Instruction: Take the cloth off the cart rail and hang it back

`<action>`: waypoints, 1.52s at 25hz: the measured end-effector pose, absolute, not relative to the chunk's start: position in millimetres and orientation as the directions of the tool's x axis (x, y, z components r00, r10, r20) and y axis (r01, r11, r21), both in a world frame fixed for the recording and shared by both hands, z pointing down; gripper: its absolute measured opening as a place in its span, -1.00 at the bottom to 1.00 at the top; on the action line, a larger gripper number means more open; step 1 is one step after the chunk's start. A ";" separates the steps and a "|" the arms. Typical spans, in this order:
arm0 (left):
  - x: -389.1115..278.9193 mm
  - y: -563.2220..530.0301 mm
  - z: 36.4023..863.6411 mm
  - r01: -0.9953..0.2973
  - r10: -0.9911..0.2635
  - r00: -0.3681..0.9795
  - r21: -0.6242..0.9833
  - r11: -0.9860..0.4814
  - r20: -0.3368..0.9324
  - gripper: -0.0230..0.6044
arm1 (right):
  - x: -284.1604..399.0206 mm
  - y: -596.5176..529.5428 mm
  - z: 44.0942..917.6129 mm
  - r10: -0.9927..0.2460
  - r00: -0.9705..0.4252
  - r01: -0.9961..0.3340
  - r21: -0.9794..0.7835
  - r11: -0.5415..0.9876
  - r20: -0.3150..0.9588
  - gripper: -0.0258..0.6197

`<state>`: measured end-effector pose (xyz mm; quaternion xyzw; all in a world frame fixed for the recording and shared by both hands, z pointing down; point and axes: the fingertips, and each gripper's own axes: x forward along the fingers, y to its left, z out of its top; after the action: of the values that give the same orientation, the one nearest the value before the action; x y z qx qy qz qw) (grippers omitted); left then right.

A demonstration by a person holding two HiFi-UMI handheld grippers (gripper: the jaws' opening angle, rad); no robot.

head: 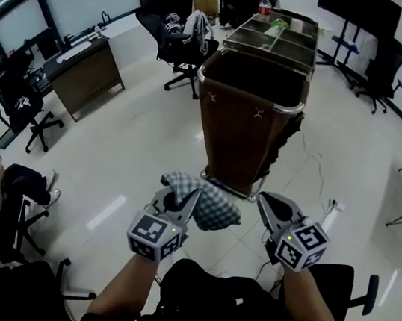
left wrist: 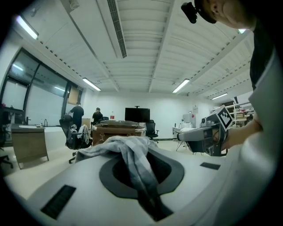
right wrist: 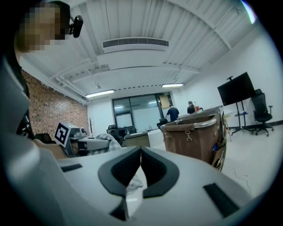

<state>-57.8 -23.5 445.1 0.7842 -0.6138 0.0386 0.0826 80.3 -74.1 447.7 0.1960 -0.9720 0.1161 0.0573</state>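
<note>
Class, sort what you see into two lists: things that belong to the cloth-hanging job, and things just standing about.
Job: checked cloth, left tongs shut on it, right tongs, brown cart, its rail.
Standing about: bottle, desk, office chairs, dark screen.

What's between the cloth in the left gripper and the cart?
Nothing but bare glossy floor. In the head view the cloth hangs right in front of the cart; the left gripper view shows the cart straight beyond it.
</note>
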 end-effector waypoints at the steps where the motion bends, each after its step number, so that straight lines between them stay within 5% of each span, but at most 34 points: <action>1: -61.1 -19.1 442.9 -0.970 -0.959 0.238 0.079 -0.228 0.157 -0.84 | 76.6 -71.7 447.0 -0.362 -0.919 -0.388 -0.200 0.900 0.155 -0.86; 38: -177.1 -2.9 428.6 -0.884 -0.869 0.467 0.087 -0.459 0.162 -0.84 | -25.1 -20.2 428.1 -0.629 -0.764 -0.645 -0.197 0.738 0.142 -0.86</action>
<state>-177.1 -2.9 428.6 0.8527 -0.5142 0.0468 0.0795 -25.1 -20.2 428.1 0.3419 -0.9317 0.1180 0.0328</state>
